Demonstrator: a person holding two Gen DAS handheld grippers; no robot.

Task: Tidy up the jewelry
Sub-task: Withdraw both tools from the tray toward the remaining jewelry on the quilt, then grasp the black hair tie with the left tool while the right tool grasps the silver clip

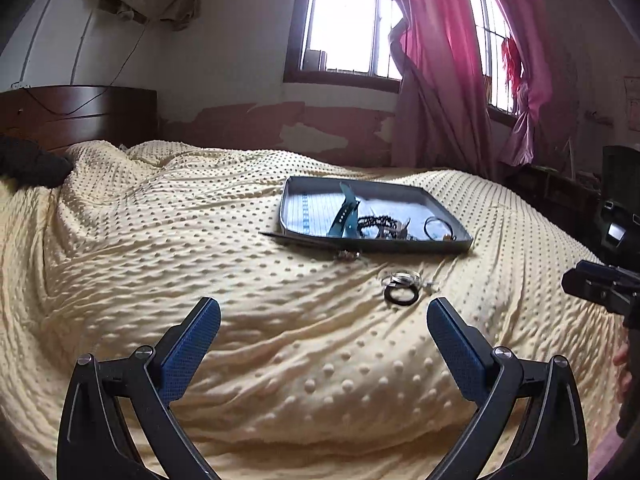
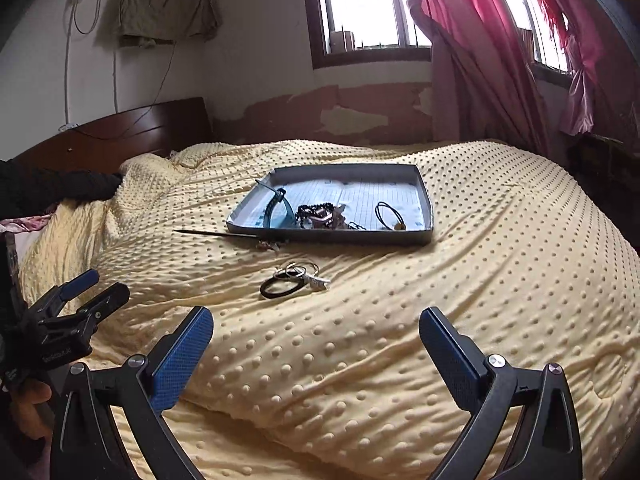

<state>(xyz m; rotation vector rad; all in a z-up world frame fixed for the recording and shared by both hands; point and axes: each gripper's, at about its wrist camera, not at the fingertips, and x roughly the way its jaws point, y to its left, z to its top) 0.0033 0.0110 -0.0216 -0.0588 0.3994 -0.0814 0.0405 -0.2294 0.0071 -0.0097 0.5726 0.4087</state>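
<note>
Both my left gripper (image 1: 324, 314) and my right gripper (image 2: 316, 324) hang with fingers spread wide and nothing between them, low over the yellow bedspread (image 2: 480, 280). Just ahead of my right fingertips lies a small heap of loose rings (image 2: 298, 270) with a black band (image 2: 280, 289) on its near side, and beyond it the grey tray (image 2: 332, 237) already holds a teal strap (image 2: 276, 210), dark beads (image 2: 316, 212) and a black loop (image 2: 390, 210). I judge the next pick is that heap: come down straight, straddle one ring edge, and close gently so the soft cover does not bunch into my pads.
</note>
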